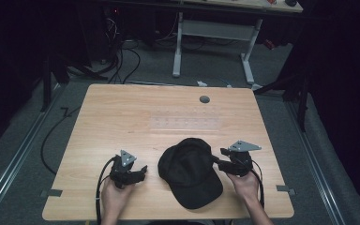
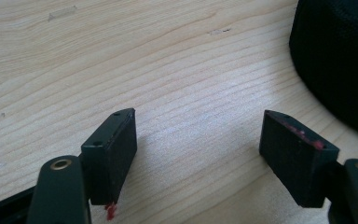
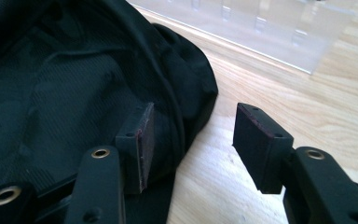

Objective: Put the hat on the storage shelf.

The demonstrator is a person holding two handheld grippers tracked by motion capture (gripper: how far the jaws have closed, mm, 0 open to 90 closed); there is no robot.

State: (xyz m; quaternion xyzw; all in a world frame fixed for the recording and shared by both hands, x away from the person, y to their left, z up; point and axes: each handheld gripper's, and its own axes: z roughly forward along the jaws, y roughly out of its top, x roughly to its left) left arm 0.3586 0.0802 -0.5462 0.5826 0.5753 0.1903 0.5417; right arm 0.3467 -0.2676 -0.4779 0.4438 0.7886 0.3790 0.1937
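A black baseball cap [image 1: 191, 171] lies on the wooden table [image 1: 122, 122] near the front edge, its brim toward the person. My left gripper [image 1: 143, 170] rests on the table just left of the cap, open, with bare wood between its jaws [image 2: 198, 140]; the cap's edge [image 2: 340, 60] shows at the right of the left gripper view. My right gripper [image 1: 218, 158] is at the cap's right side, open [image 3: 193, 140]. Its left jaw lies over the cap's fabric [image 3: 65, 93] and its right jaw stands over bare wood, with the cap's edge between them.
A clear plastic rack [image 1: 187, 123] lies flat on the table beyond the cap, and its edge [image 3: 261, 32] shows in the right gripper view. A grey round grommet [image 1: 204, 99] sits near the far edge. Cables and a white desk frame [image 1: 215, 42] stand on the floor behind.
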